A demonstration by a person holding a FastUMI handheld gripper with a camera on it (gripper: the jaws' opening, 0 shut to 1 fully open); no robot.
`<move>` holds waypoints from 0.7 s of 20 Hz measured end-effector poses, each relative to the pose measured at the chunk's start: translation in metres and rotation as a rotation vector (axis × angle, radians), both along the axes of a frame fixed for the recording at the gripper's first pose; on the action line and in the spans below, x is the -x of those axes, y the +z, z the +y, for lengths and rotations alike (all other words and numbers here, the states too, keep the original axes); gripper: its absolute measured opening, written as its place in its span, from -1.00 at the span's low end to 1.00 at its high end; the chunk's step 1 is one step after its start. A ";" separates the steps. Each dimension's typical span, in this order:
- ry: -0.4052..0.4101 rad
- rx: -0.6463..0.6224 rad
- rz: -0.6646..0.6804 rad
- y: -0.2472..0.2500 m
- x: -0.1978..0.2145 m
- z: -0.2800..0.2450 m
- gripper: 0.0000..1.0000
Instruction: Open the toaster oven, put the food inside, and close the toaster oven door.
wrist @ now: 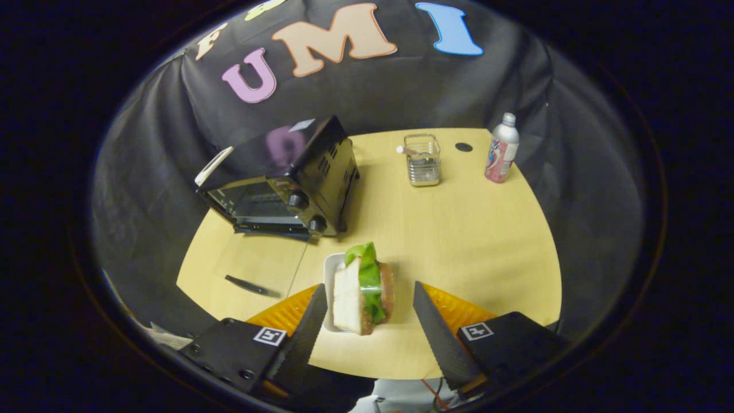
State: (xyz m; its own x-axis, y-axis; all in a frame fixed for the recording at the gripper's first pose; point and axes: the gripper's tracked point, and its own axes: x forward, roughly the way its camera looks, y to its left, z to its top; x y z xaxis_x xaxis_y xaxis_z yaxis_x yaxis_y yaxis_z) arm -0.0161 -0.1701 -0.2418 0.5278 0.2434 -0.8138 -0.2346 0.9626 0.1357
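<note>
Between my wide-open hand-held gripper [370,321] fingers stands the sandwich [363,292], so I should close squarely, gently, before lifting toward the open toaster oven [281,180].

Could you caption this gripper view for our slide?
Open gripper straddles sandwich on plate; toaster oven door open.

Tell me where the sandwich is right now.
In the gripper view, the sandwich stands on edge on a small white plate on the table, between the open gripper's fingers, nearer than the toaster oven.
</note>
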 end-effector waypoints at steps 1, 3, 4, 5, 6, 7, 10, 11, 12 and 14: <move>0.014 -0.024 0.022 -0.007 -0.001 0.002 0.89; 0.036 -0.052 0.057 -0.022 -0.001 0.006 0.89; 0.047 -0.050 0.065 -0.031 -0.002 0.006 0.89; 0.057 -0.049 0.076 -0.040 -0.002 0.006 0.88; 0.062 -0.053 0.095 -0.047 0.000 0.007 0.76; 0.067 -0.068 0.118 -0.055 0.002 0.010 0.64; 0.066 -0.114 0.174 -0.071 0.010 0.022 0.27; 0.062 -0.141 0.186 -0.064 0.010 0.024 0.14; 0.049 -0.164 0.191 -0.069 0.012 0.029 0.02; 0.043 -0.162 0.187 -0.062 0.013 0.025 -0.23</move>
State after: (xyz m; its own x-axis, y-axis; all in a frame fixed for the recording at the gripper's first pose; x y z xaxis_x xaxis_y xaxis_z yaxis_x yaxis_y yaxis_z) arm -0.0290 -0.1447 -0.3039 0.3578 0.3978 -0.8448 -0.2316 0.9143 0.3324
